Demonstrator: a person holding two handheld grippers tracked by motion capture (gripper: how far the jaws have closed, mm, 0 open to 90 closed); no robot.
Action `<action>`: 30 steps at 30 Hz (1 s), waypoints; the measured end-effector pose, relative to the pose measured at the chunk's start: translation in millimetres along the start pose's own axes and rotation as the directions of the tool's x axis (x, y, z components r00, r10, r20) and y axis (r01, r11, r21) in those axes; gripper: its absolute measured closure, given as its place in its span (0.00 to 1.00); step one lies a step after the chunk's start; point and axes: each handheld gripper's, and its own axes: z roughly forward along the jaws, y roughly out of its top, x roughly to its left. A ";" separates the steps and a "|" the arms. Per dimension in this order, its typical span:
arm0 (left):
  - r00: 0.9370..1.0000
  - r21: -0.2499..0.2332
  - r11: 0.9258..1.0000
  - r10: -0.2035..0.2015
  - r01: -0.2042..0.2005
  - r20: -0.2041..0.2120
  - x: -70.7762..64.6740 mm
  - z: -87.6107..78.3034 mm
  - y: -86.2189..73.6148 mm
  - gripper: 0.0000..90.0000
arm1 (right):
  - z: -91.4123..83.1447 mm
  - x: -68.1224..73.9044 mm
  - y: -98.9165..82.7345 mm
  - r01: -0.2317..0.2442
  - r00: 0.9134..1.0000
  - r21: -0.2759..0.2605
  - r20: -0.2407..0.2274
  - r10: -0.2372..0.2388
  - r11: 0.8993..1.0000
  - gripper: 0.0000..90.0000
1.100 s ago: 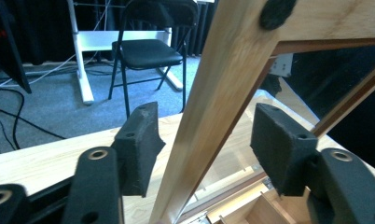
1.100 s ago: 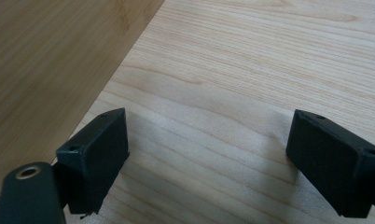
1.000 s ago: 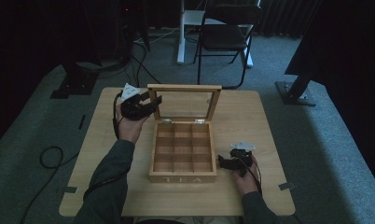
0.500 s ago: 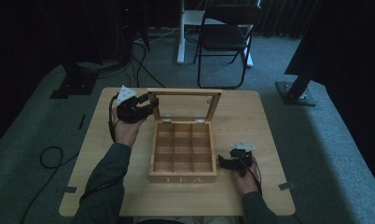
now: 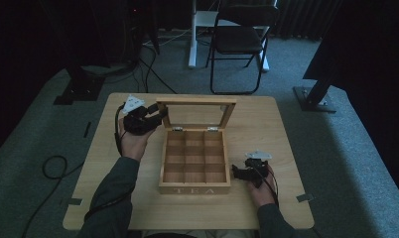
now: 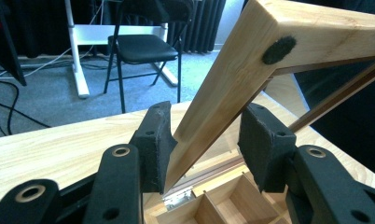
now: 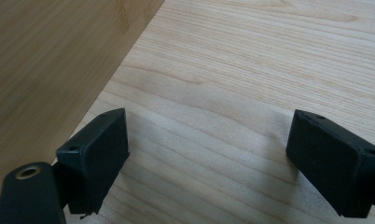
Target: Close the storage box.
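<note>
A: What does the left gripper [image 5: 160,115] hold?

B: Its jaws have just been closing and now clamp the left rail of the lid [image 6: 232,79], a pale wooden frame standing upright and tilted back. In the left gripper view, one rubbery black pad [image 6: 154,140] presses the rail's outer face. A small round dark felt dot sits at the frame's corner, and a metal hinge shows below.

A: And the box?

B: The tea box [image 5: 195,187] is light wood, rectangular, standing at the middle of the table [image 5: 113,198]. Thin partitions divide it into a three-by-three grid; every compartment visible is bare wood. Its front wall reads "TEA".

A: The right side?

B: The right gripper [image 5: 237,172] rests on the smooth, fine-grained tabletop just beside the box's right wall, jaws spread wide with nothing between them.
</note>
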 end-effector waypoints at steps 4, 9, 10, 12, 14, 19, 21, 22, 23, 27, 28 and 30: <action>1.000 0.006 1.000 -0.006 0.006 0.006 -1.3 -2.3 -1.1 0.60 | 0.0 0.1 0.0 -0.001 1.000 0.000 0.000 0.001 1.000 0.14; 1.000 0.001 1.000 0.002 -0.002 0.016 -4.3 -6.3 -2.0 0.60 | 0.0 0.2 0.0 -0.002 1.000 0.001 0.000 0.002 1.000 0.14; 1.000 0.001 1.000 0.003 -0.003 0.017 -4.9 -7.0 -2.2 0.60 | -0.1 0.2 0.0 -0.002 1.000 0.001 0.000 0.002 1.000 0.14; 1.000 0.005 1.000 0.009 -0.009 0.018 -5.7 -8.1 -2.4 0.60 | -0.1 0.3 0.0 -0.003 1.000 0.001 -0.001 0.003 1.000 0.14; 1.000 0.007 1.000 0.008 -0.008 0.020 -6.3 -9.3 -2.8 0.60 | 0.0 0.1 0.0 -0.001 1.000 0.000 0.000 0.001 1.000 0.14; 1.000 0.007 1.000 0.007 -0.007 0.030 -7.1 -12.4 -5.5 0.60 | 0.0 0.1 0.0 -0.001 1.000 0.001 -0.001 0.001 1.000 0.14; 0.999 0.009 1.000 0.007 -0.007 0.031 -7.8 -13.7 -6.7 0.60 | 0.0 0.2 0.0 -0.001 1.000 0.000 0.000 0.001 1.000 0.14; 0.999 0.009 1.000 0.008 -0.008 0.033 -8.1 -14.3 -7.3 0.60 | 0.0 0.2 0.0 -0.001 1.000 0.000 0.000 0.001 1.000 0.14; 0.999 0.010 1.000 0.009 -0.009 0.034 -8.3 -14.8 -7.9 0.60 | 0.0 0.1 0.0 -0.001 1.000 0.001 0.000 0.001 1.000 0.14; 0.999 0.010 1.000 0.009 -0.009 0.038 -9.1 -16.7 -10.3 0.60 | 0.0 0.2 0.0 -0.001 1.000 0.000 0.000 0.001 1.000 0.14; 0.999 0.010 1.000 0.009 -0.009 0.038 -9.3 -17.0 -10.6 0.60 | -0.1 0.1 0.0 -0.001 1.000 0.000 0.000 0.001 1.000 0.14; 0.999 0.012 1.000 0.009 -0.009 0.039 -9.9 -18.1 -11.6 0.60 | 0.1 0.1 0.0 0.000 1.000 -0.001 0.001 0.000 1.000 0.14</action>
